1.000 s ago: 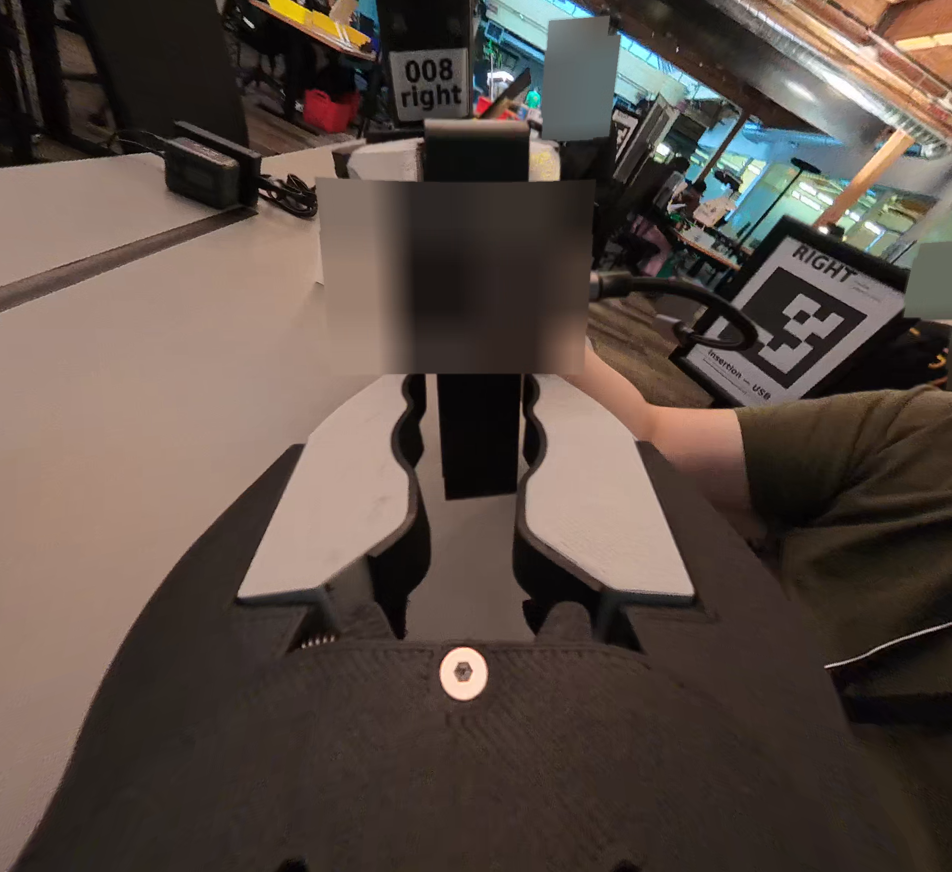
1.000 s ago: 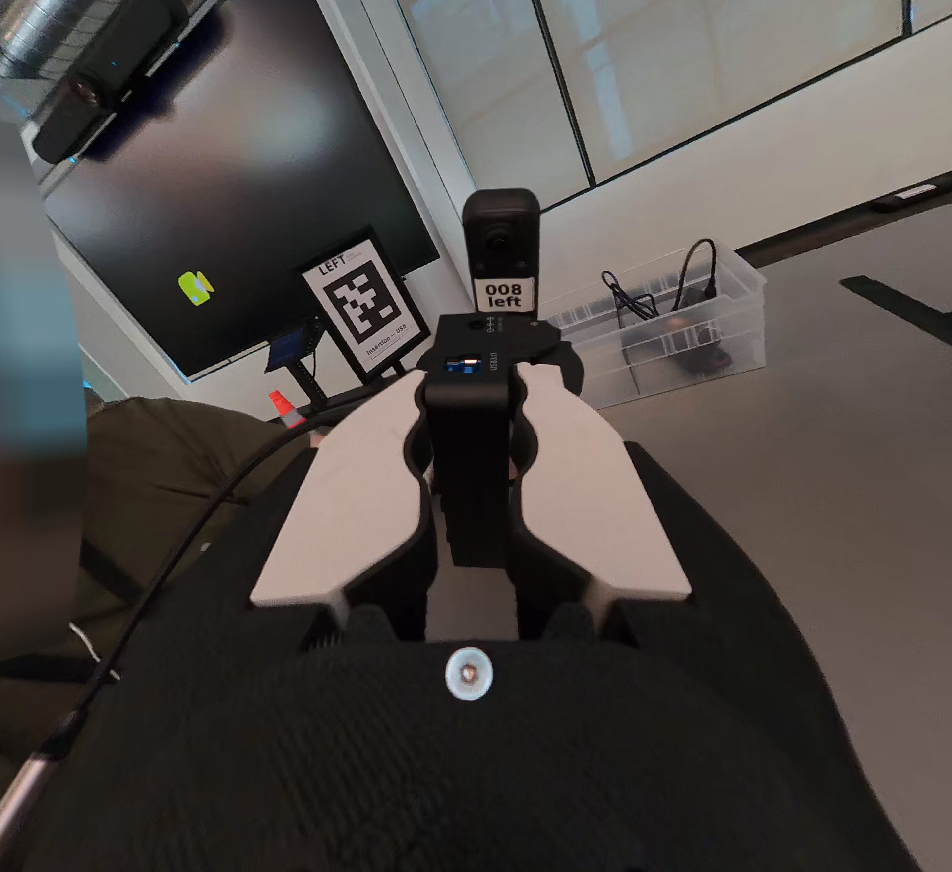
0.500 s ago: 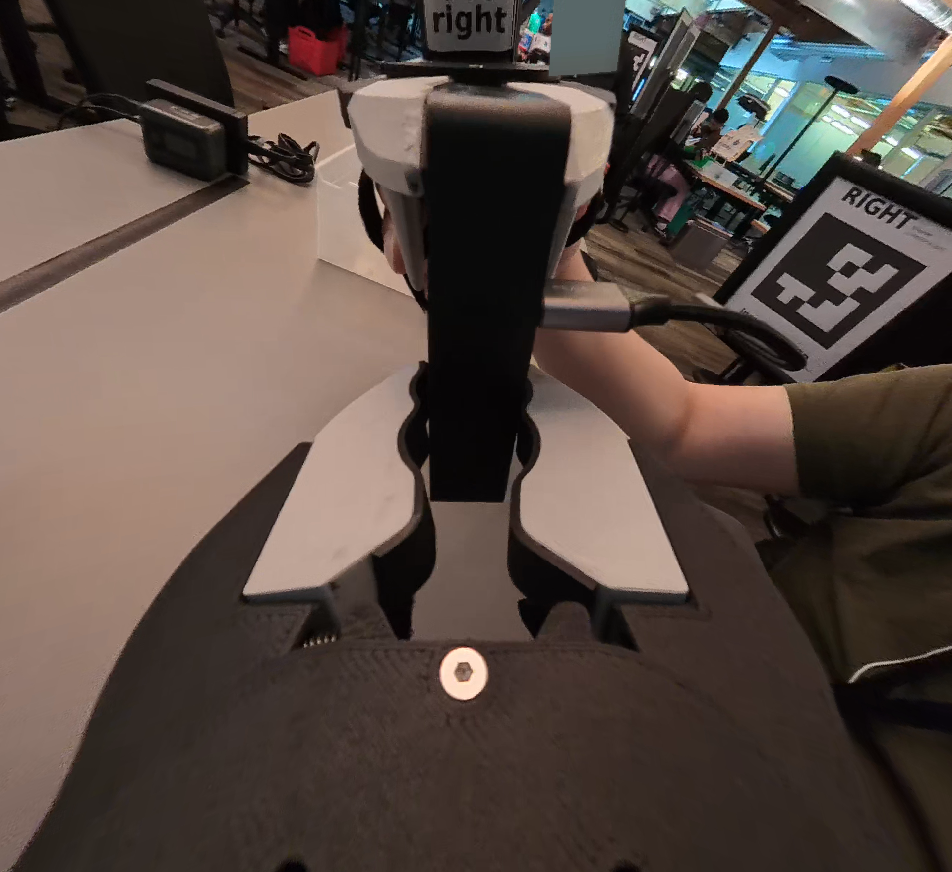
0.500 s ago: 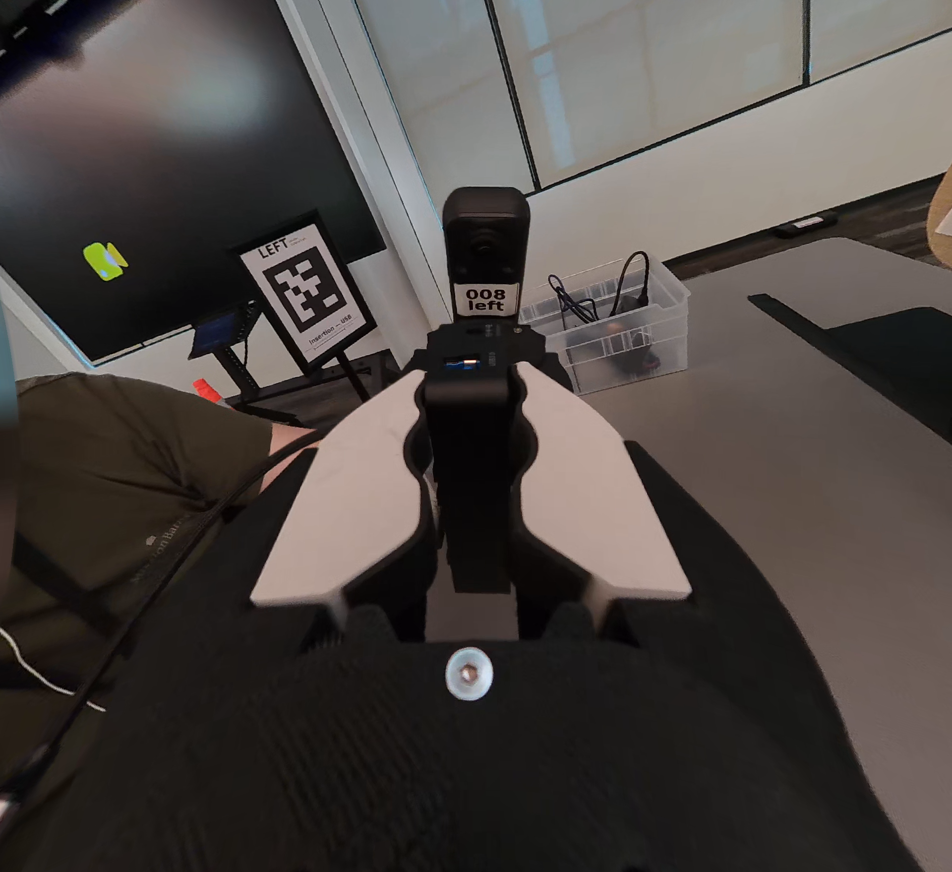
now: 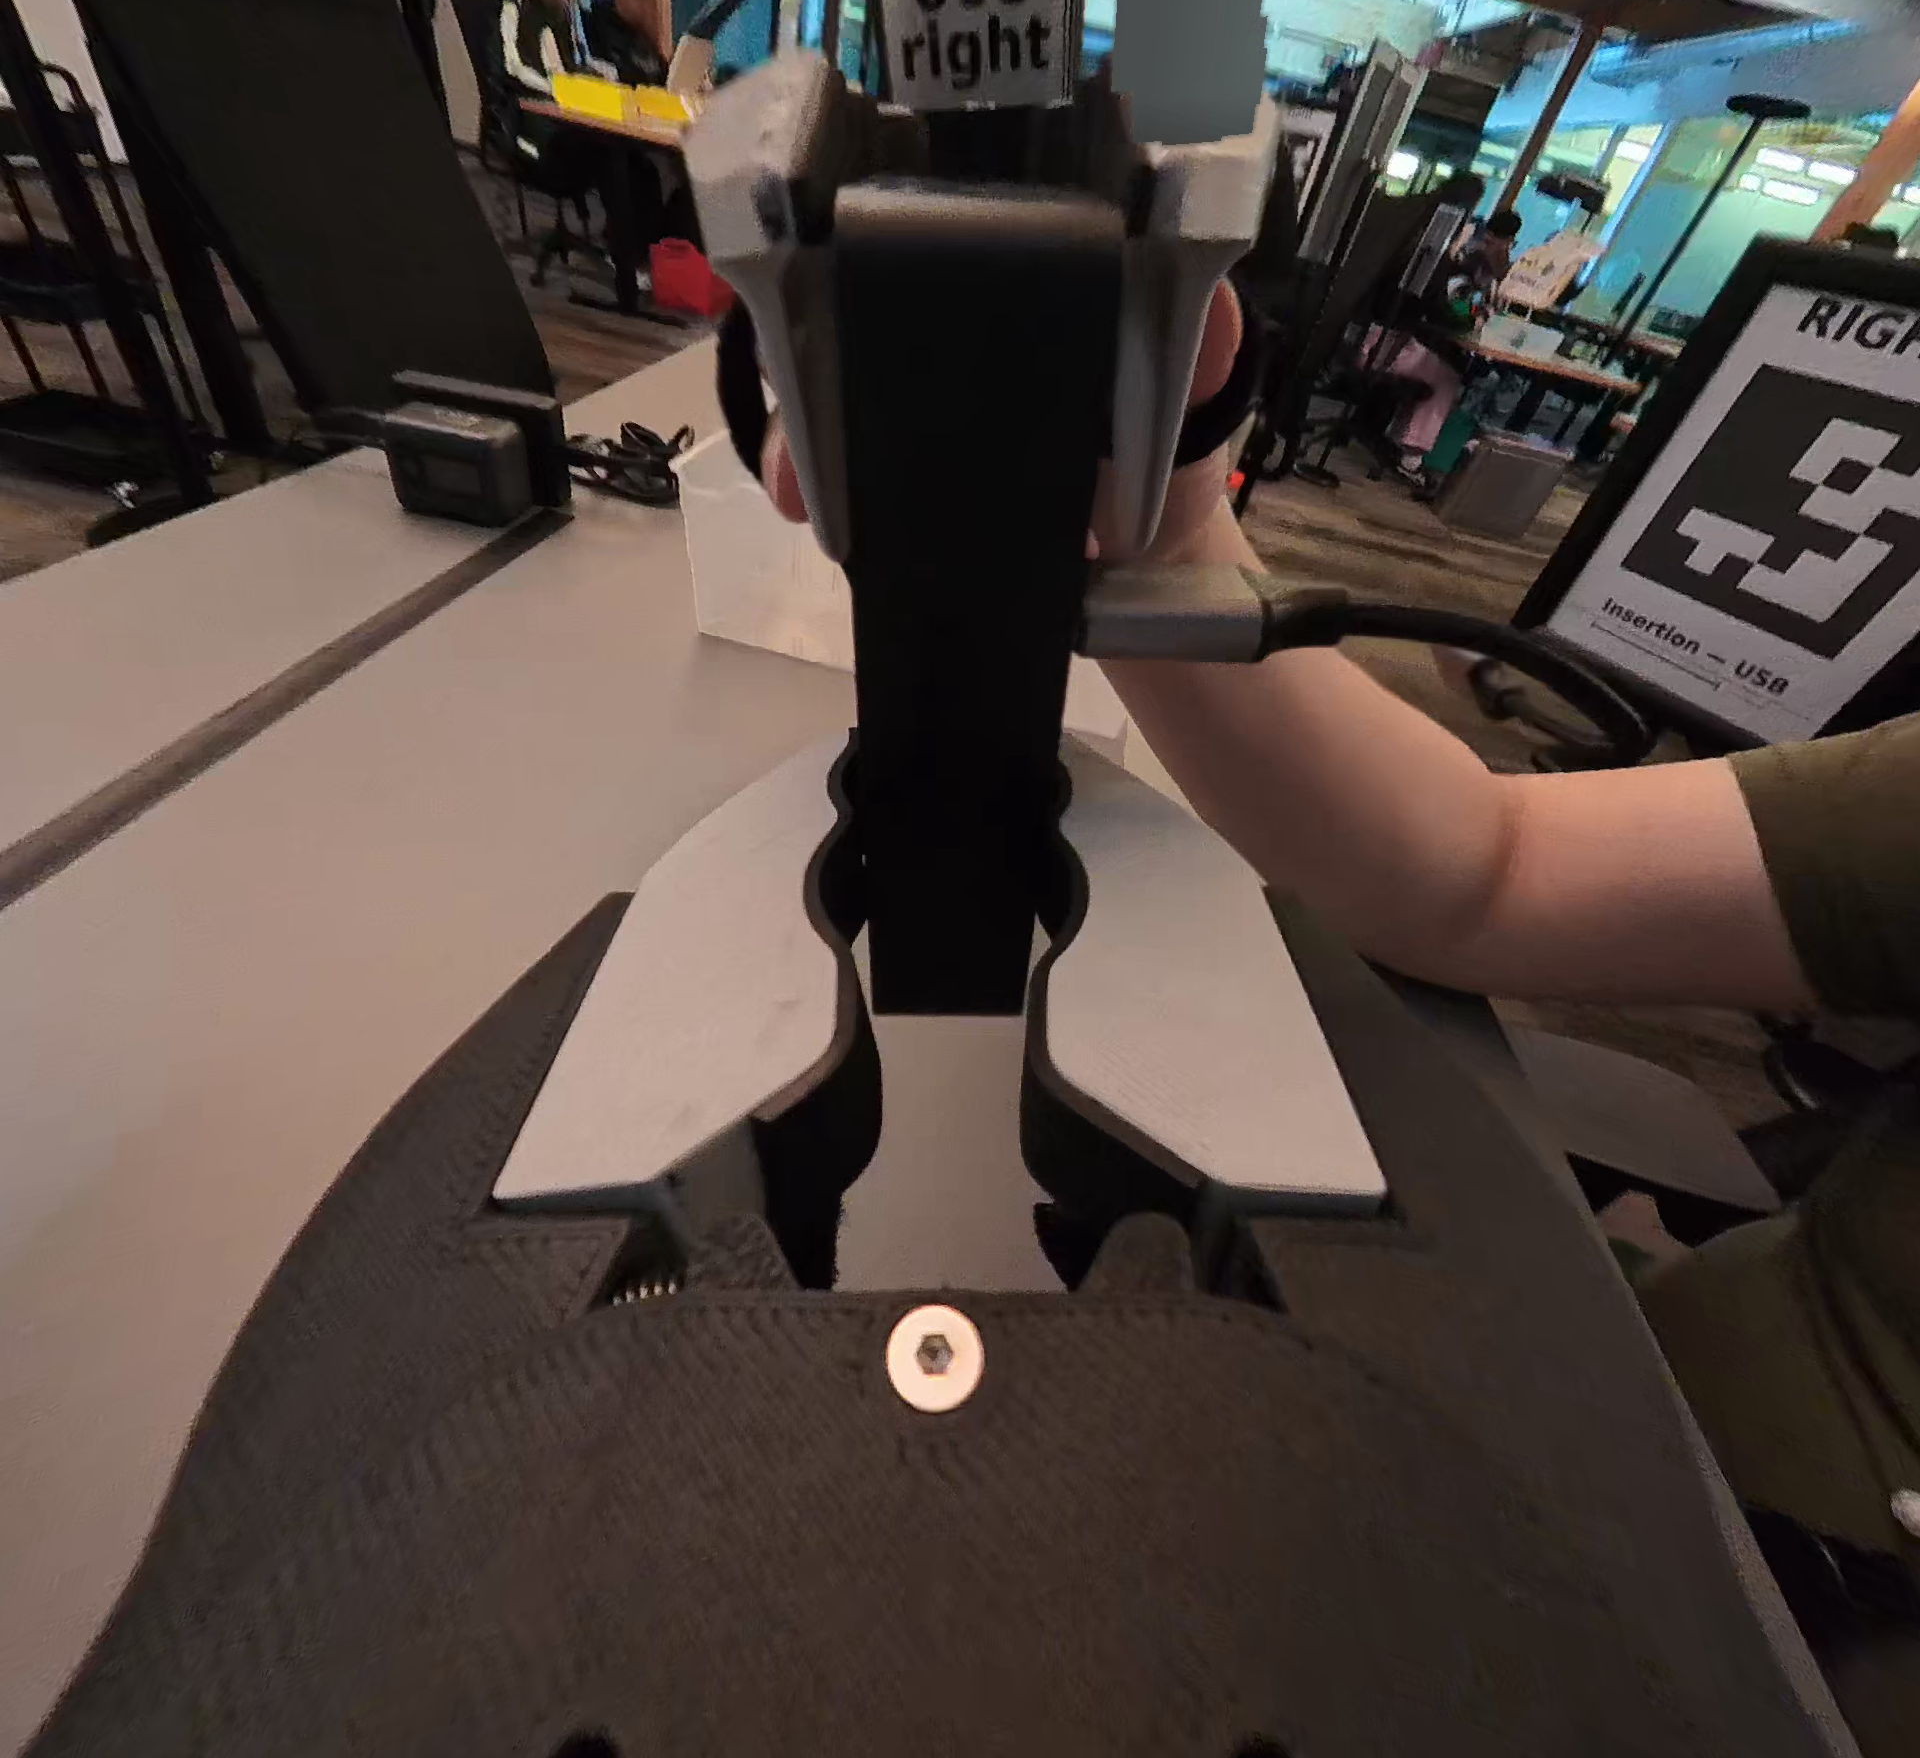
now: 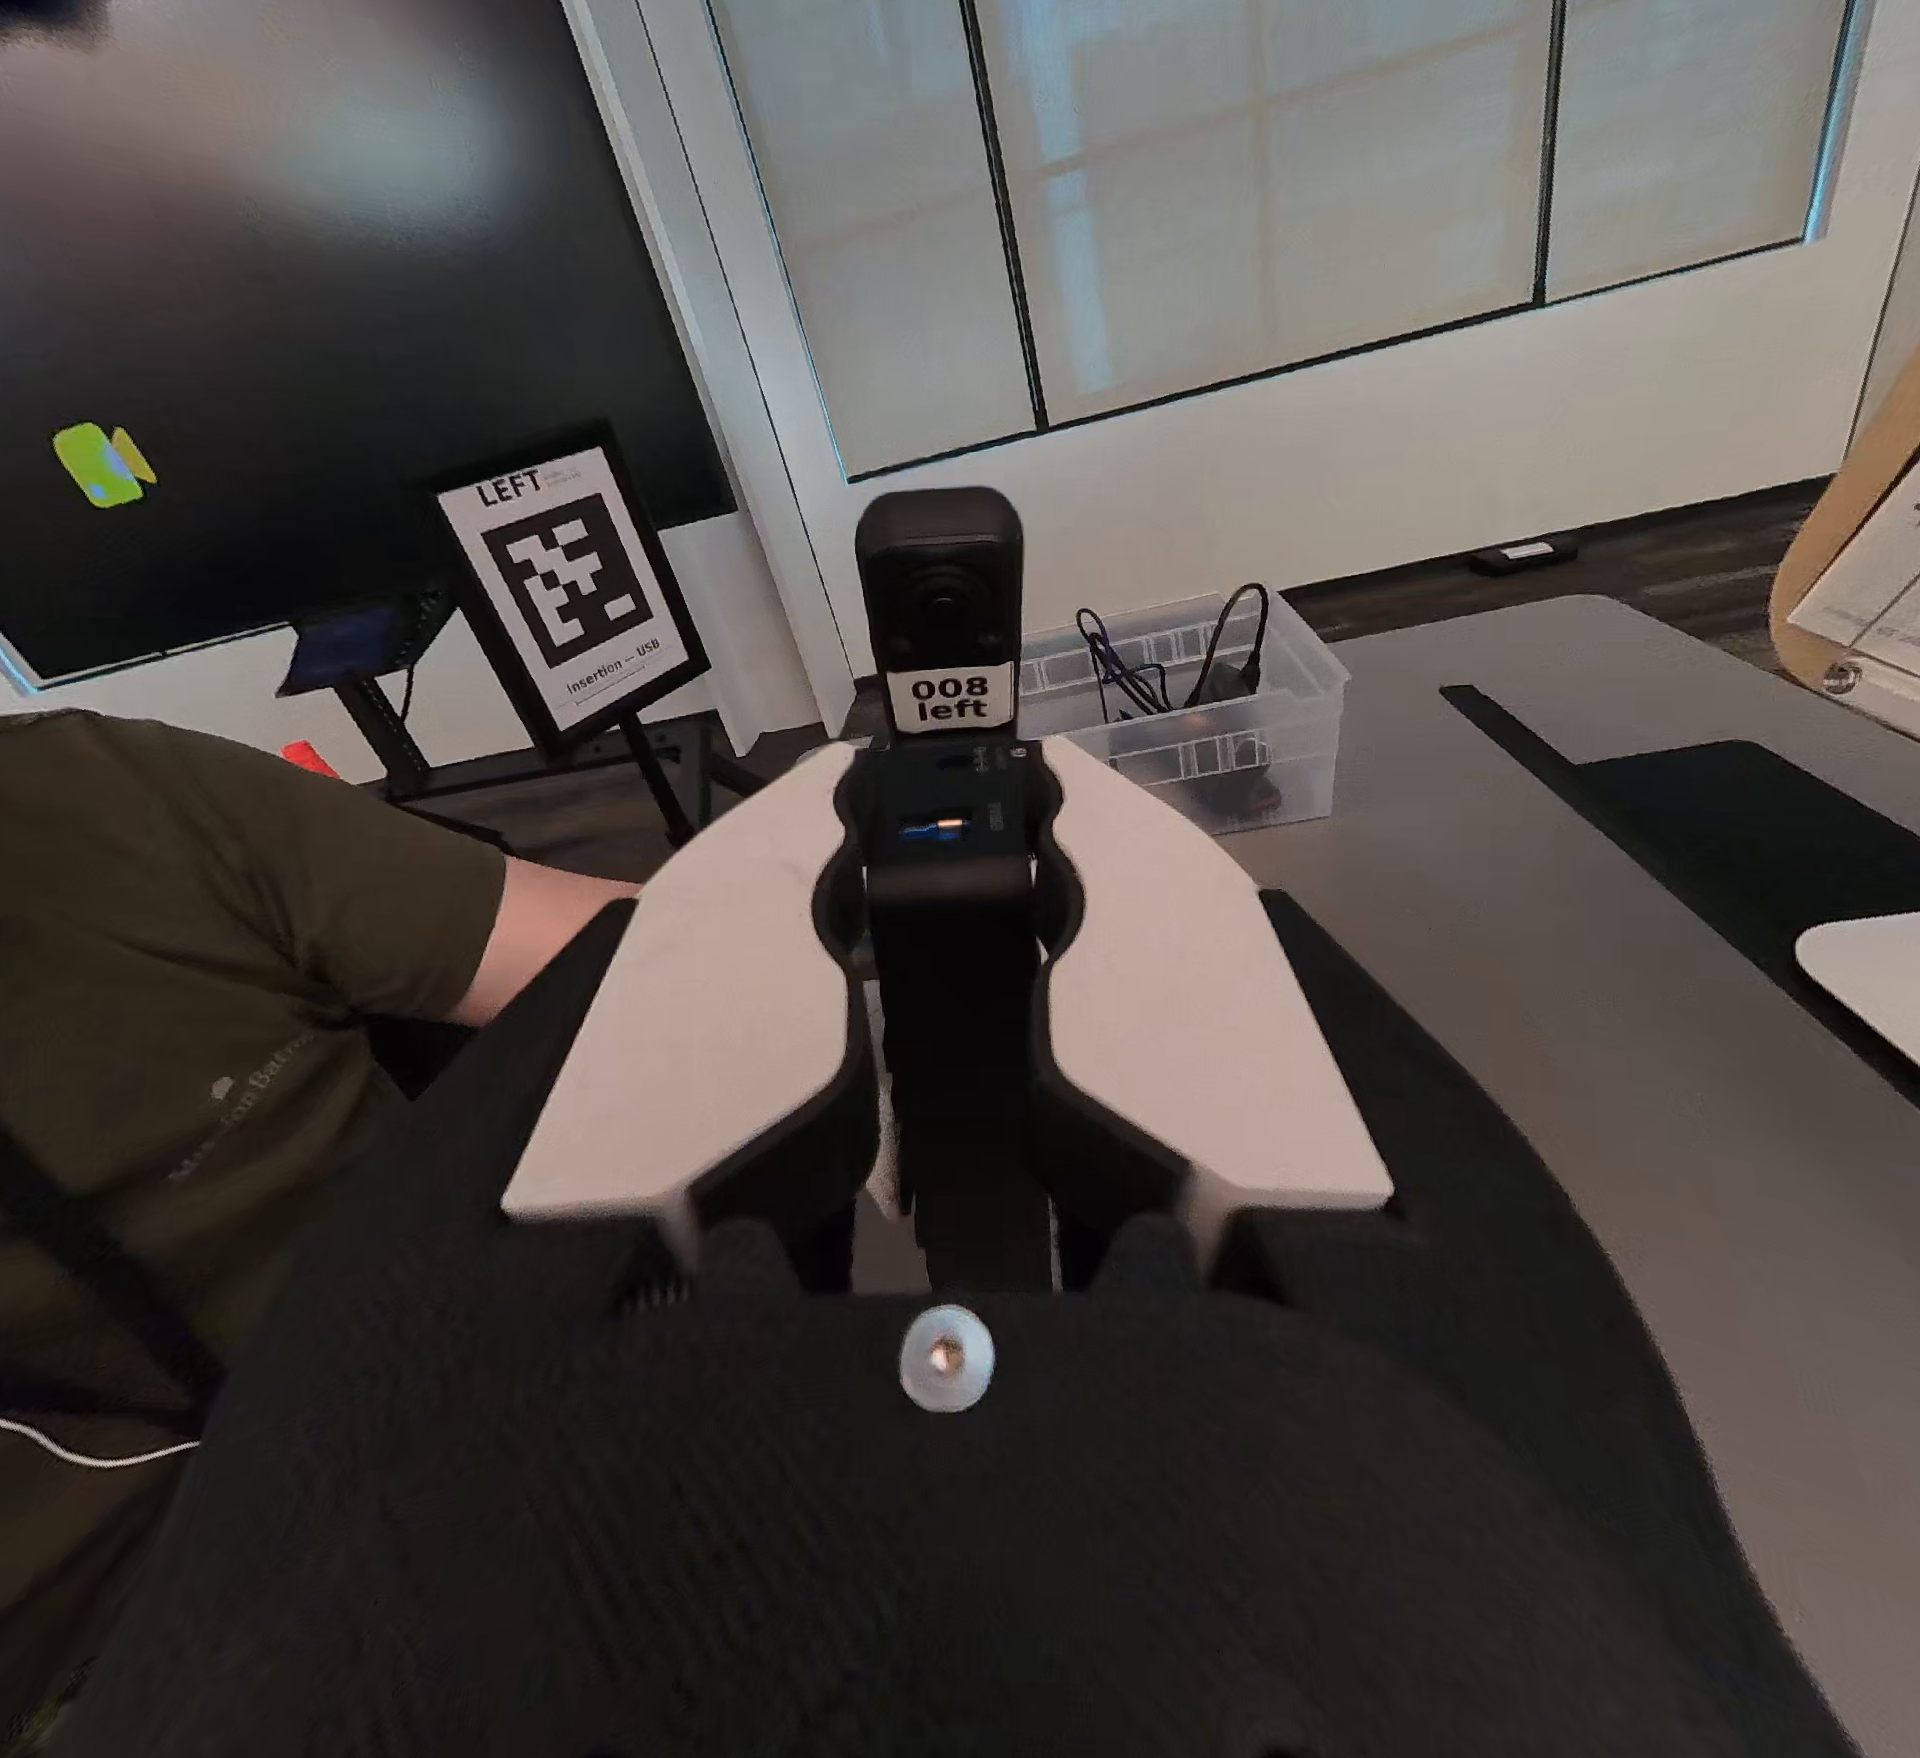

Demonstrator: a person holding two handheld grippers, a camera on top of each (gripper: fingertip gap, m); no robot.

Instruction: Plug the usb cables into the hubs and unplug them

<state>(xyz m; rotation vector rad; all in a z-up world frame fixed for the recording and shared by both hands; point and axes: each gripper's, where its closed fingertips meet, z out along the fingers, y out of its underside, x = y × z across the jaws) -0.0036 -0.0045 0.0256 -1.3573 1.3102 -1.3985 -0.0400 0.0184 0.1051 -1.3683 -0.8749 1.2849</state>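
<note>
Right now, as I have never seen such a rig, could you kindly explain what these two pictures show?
There is no robot: a person holds a two-finger gripper in each hand, each with a camera looking along its fingers. One picture comes from the left gripper, the other from the right gripper, and they face each other. Both are shut on opposite ends of one black hub, held over the grey table. A USB cable with a silver plug sits in the hub's side. On the table behind stands a clear bin of cables.
</note>
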